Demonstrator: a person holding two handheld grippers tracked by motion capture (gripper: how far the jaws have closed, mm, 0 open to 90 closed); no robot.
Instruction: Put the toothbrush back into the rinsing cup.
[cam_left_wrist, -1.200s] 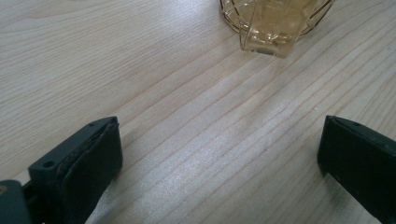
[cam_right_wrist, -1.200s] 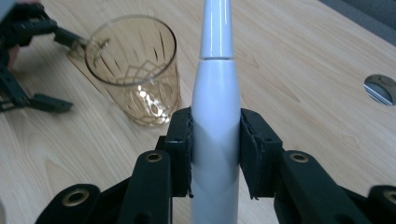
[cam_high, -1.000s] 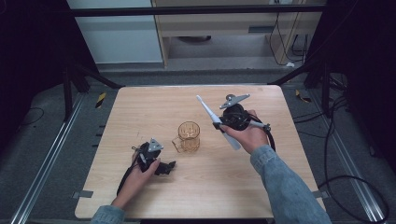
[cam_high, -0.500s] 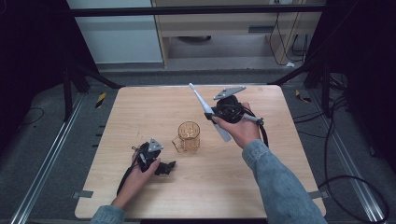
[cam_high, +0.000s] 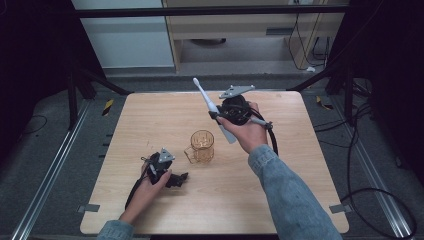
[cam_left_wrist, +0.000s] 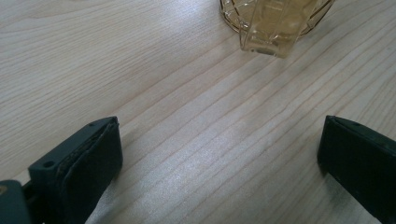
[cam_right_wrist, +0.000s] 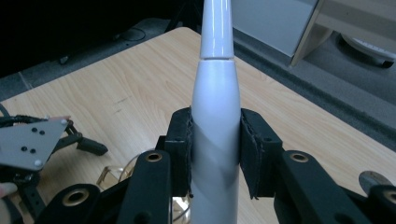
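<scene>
My right gripper (cam_high: 218, 116) is shut on a white electric toothbrush (cam_high: 206, 99) and holds it in the air, tilted, with the brush head pointing up and away. In the right gripper view both pads press the thick handle of the toothbrush (cam_right_wrist: 215, 116). An amber glass mug (cam_high: 202, 146) stands mid-table, below and nearer than the toothbrush. My left gripper (cam_high: 177, 179) rests on the wooden table (cam_high: 150, 115) just left of the mug. Its jaws stand wide open over bare wood (cam_left_wrist: 219, 140), and the mug's handle (cam_left_wrist: 268, 35) lies ahead of them.
The table's far edge borders a grey floor with metal rails and a pale cabinet (cam_high: 125, 35) behind. Cables (cam_high: 370, 195) trail on the floor to the right. Bare wood surrounds the mug on all sides.
My right hand has risen and moved left and away with the toothbrush, which now hangs above and just behind the mug. The left hand and the mug have stayed put.
</scene>
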